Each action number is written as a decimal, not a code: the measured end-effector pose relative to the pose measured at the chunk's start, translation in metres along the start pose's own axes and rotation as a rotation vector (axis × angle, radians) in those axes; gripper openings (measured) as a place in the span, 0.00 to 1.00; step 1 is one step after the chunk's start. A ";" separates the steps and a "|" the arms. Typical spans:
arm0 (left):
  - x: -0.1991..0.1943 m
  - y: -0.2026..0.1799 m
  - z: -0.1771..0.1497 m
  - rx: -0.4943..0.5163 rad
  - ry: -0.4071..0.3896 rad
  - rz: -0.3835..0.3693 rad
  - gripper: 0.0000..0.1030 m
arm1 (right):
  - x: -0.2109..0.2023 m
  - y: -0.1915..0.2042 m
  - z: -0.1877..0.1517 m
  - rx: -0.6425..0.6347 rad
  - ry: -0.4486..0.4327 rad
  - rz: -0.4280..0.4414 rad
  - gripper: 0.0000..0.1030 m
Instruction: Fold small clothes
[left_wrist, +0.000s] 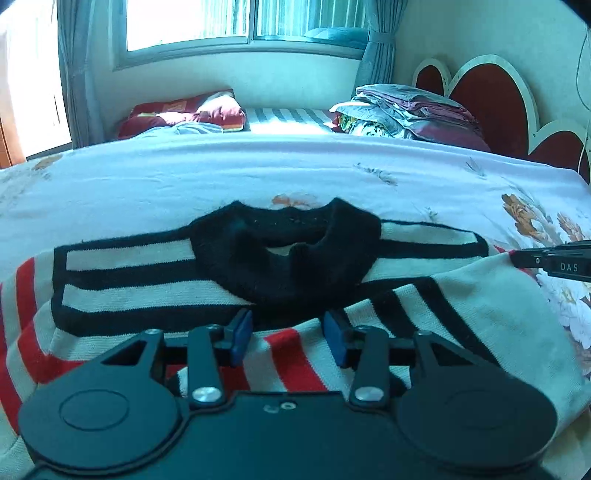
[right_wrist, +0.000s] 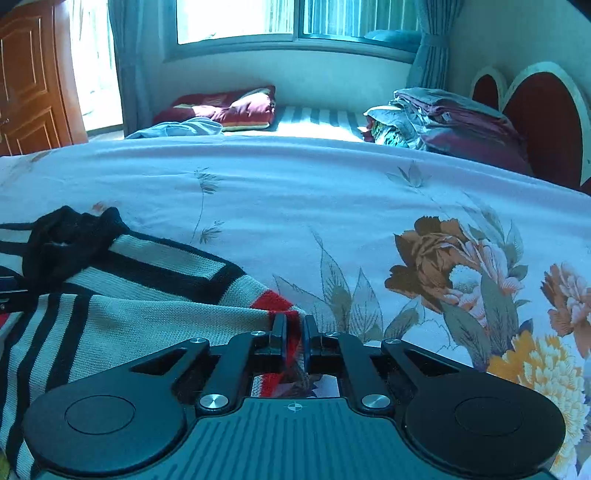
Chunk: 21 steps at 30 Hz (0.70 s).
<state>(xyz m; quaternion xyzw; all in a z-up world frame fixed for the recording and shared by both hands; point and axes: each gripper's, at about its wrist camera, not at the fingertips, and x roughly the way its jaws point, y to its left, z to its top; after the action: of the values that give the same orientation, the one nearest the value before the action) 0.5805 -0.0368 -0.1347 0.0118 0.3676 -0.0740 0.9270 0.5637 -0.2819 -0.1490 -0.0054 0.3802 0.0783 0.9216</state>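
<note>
Claws first: the right gripper is clamping narrow on a red-and-cream edge of the striped sweater, at that garment's right side, while the left gripper is standing partly spread above the red-striped fold, with knit lying under the blue pads but nothing pinched between them. The sweater is lying on the near part of the floral bedspread, its black collar pointing toward the far side and one sleeve or side panel already doubled over the body. Risk one: the right grip is taking only a thin edge of knit, so a quick pull is likely to slip it free or stretch the fabric. Risk two: with the left jaws not holding, the folded layer beneath them is resting loose, and any drag from the right side may be sliding it out of line and skewing the fold. Risk three: the collar is bunching unevenly and may be rucking further. Hidden matters: both gripper bodies are covering the near hem; how many layers the right jaws are biting cannot be told; the sweater's left part is running out of the right view; the person's hands are not showing.
</note>
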 end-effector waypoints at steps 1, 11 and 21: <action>-0.008 -0.007 0.000 0.006 -0.027 -0.011 0.48 | -0.008 0.001 0.000 0.019 -0.015 0.014 0.06; -0.014 -0.051 -0.020 0.122 0.044 -0.084 0.41 | -0.050 0.031 -0.038 0.005 0.029 0.042 0.06; -0.056 -0.071 -0.041 0.214 -0.002 -0.107 0.43 | -0.109 0.061 -0.071 -0.007 -0.035 0.027 0.06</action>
<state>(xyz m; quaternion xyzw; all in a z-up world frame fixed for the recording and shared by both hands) 0.5027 -0.0963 -0.1240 0.0907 0.3566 -0.1622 0.9156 0.4285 -0.2421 -0.1202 -0.0019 0.3636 0.0922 0.9270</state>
